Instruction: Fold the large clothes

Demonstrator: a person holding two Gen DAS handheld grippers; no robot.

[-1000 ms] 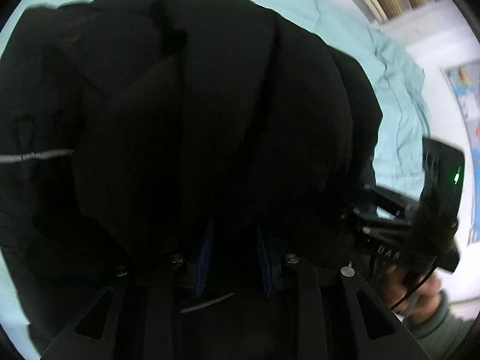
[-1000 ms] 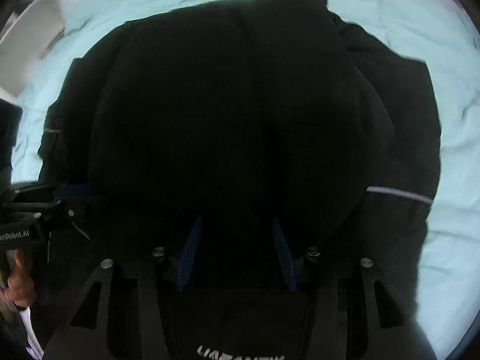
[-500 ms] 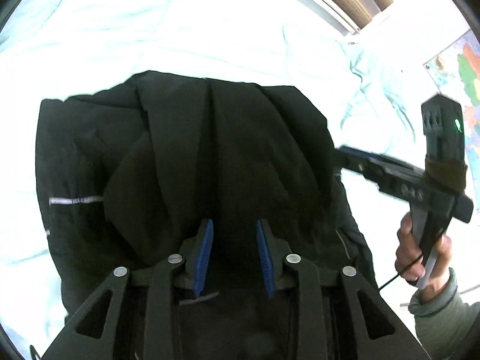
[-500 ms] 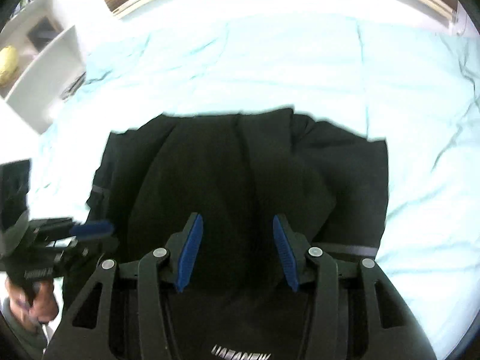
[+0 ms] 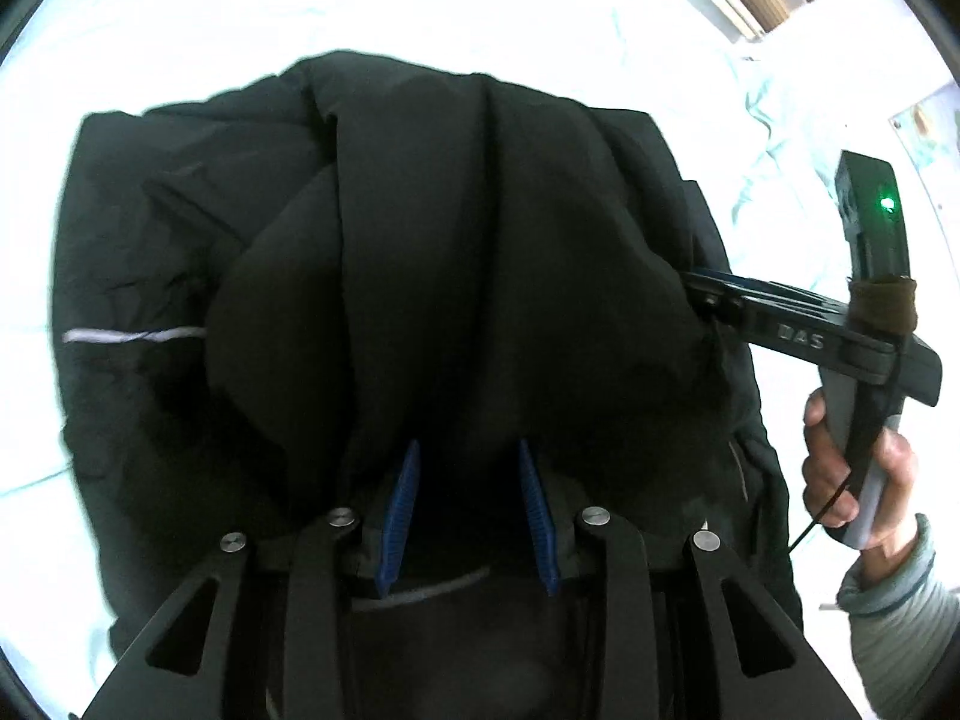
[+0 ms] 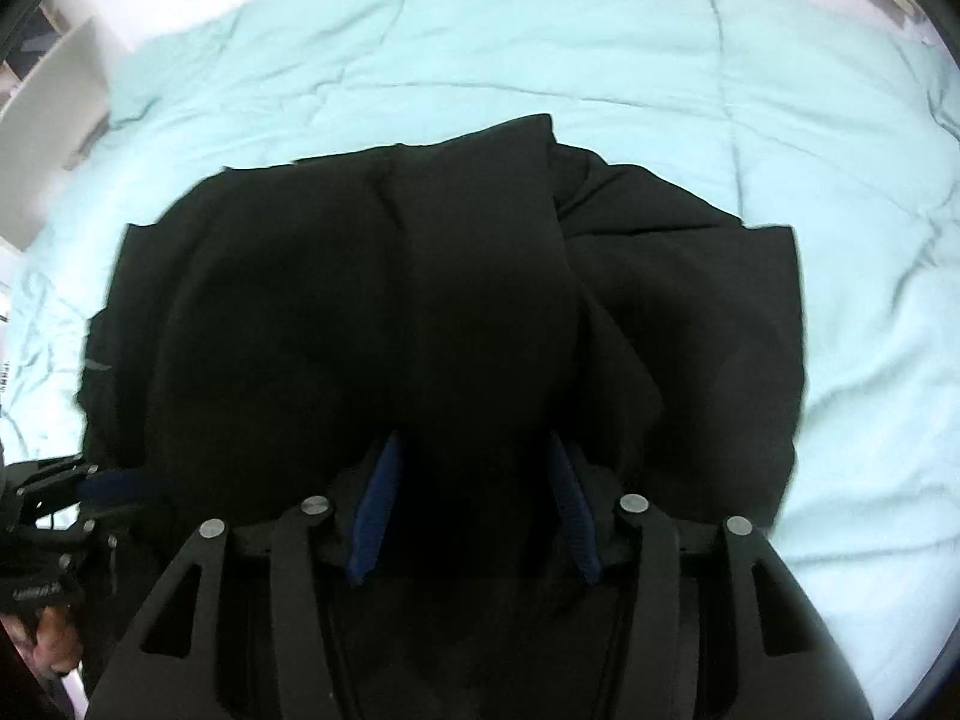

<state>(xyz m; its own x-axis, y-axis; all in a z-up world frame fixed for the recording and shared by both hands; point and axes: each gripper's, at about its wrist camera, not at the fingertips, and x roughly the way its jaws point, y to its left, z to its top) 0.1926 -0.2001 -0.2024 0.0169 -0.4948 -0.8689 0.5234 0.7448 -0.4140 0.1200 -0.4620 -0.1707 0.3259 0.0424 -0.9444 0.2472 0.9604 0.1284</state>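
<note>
Both grippers level over the pale aqua bed (image 6: 600, 48), side by side. Left gripper (image 5: 468, 468) and right gripper (image 6: 474, 480) each clenched on a bunch of the black garment (image 5: 450, 240); the rest drapes onto the bedding.

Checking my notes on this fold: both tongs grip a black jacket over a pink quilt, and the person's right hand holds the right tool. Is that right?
One slip: the quilt is pale turquoise, not pink, as the right wrist view shows. The rest holds: the left tongs and right tongs both grip the black jacket, and the left wrist view shows the right hand on its tool.
</note>
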